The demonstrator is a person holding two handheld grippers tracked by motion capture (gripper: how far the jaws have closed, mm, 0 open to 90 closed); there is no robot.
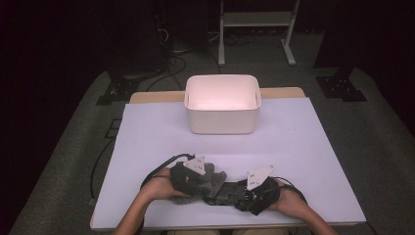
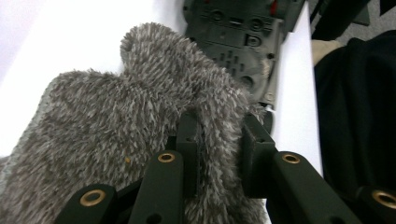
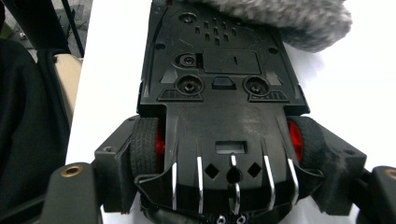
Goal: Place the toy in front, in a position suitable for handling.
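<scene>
In the high view, the left gripper [image 1: 208, 182] and the right gripper [image 1: 234, 192] meet near the front edge of the white surface [image 1: 303, 161], with the toy car [image 1: 226, 192] and the fuzzy grey cloth [image 1: 208, 178] bunched between them. The white bin [image 1: 222, 104] stands well apart, at the far side. The risk here is the closeness to the front edge: if either grip lets go, the car could slide off toward the person's lap. The hands and gripper bodies cover most of both things, so how the cloth wraps the car is hard to make out.

In the left gripper view, the fingers [image 2: 189, 140] are clenched on a fold of the cloth [image 2: 116, 121], pinching only a ridge of pile. That hold looks shallow to me; a pull could drag the fibres out from between the pads, or tug the whole cloth against the car [image 2: 238, 42] and shift it. The car lies upside down beyond the cloth, its underside cut off by the top edge, and the lower part of the cloth is hidden by the jaws.

In the right gripper view, the fingers [image 3: 114, 163] stand wide, grasping the car [image 3: 219, 93] across its wheels, with its underside facing the camera. Round rubber tyres could roll or twist in that grip if the other hand pulls sideways. The cloth [image 3: 289, 21] touches the car's far end and is cut off at the top; which end of the car this is I cannot tell.
</scene>
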